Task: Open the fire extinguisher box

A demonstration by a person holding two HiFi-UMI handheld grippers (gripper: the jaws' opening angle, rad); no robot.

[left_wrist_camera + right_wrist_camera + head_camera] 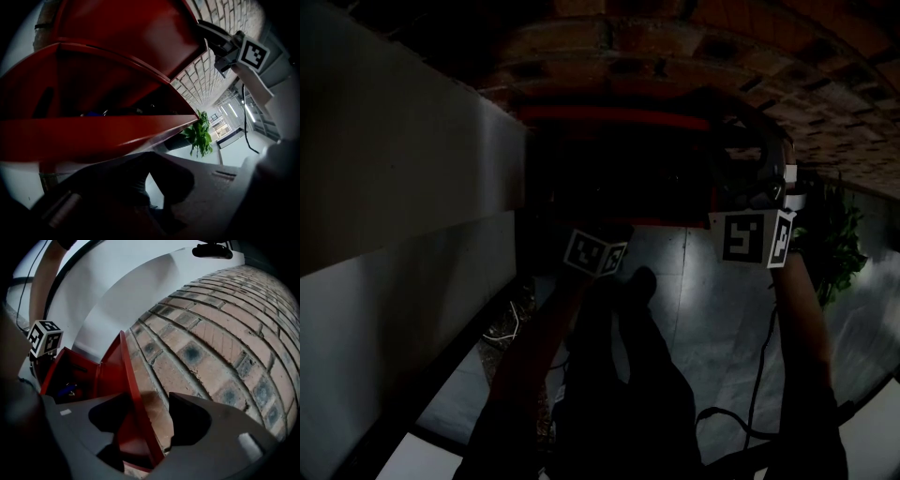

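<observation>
- The left gripper is held forward, with its jaws parted by a narrow gap and nothing between them.
- The right gripper is held with its jaws set well apart. The edge of a red door stands between them, and a gap shows on the door's right side.
- In the head view, the left forearm and the right forearm are stretched forward.
- The right marker cube is seen higher in the head view than the left marker cube.
</observation>
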